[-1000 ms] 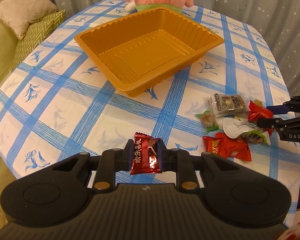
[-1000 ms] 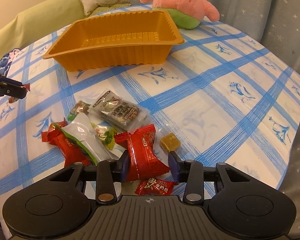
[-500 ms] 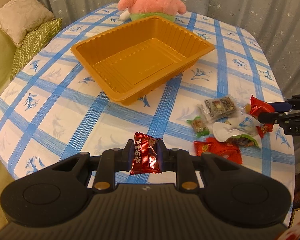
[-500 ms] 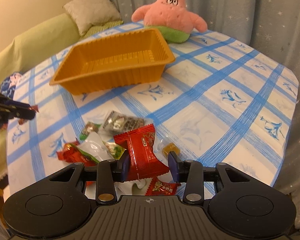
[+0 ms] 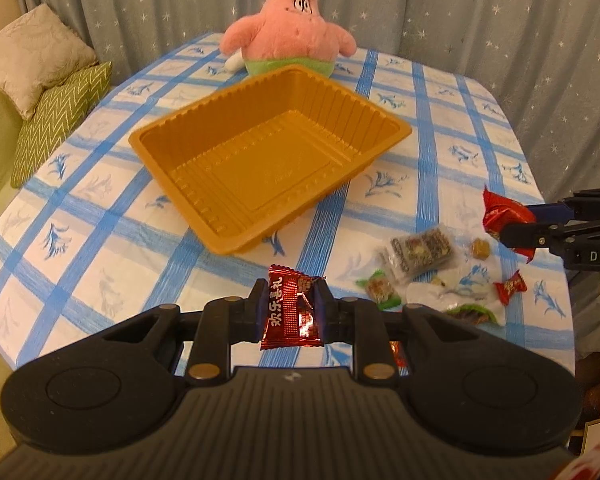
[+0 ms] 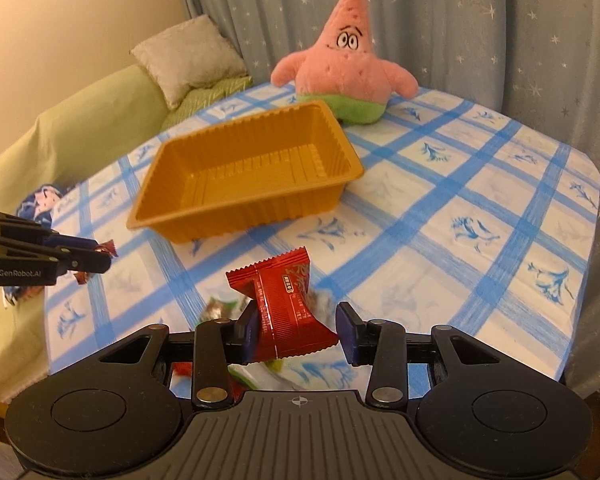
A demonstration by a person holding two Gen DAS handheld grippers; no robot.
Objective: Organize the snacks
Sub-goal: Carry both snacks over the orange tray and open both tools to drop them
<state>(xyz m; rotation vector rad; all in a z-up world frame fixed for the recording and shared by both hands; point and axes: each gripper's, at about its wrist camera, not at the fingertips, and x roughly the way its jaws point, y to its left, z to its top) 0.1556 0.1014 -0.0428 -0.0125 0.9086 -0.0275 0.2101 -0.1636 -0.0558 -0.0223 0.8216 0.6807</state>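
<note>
While the left gripper [image 5: 293, 307] clamps a dark red foil candy [image 5: 291, 312], the right gripper [image 6: 296, 330] pinches a bright red snack packet [image 6: 286, 307]. Both hang above the checked tablecloth [image 5: 100, 184]. An empty orange tray [image 5: 268, 160] sits mid-table; loose snacks [image 5: 424, 256] lie near the right edge.

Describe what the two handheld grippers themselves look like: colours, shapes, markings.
Both are matte black plastic: a ribbed body with round side discs, brass-coloured pivot screws and linkage arms. The left gripper reads "GenRobot.AI" on its side; the right gripper has blue finger pads and "DAS" lettering.
</note>
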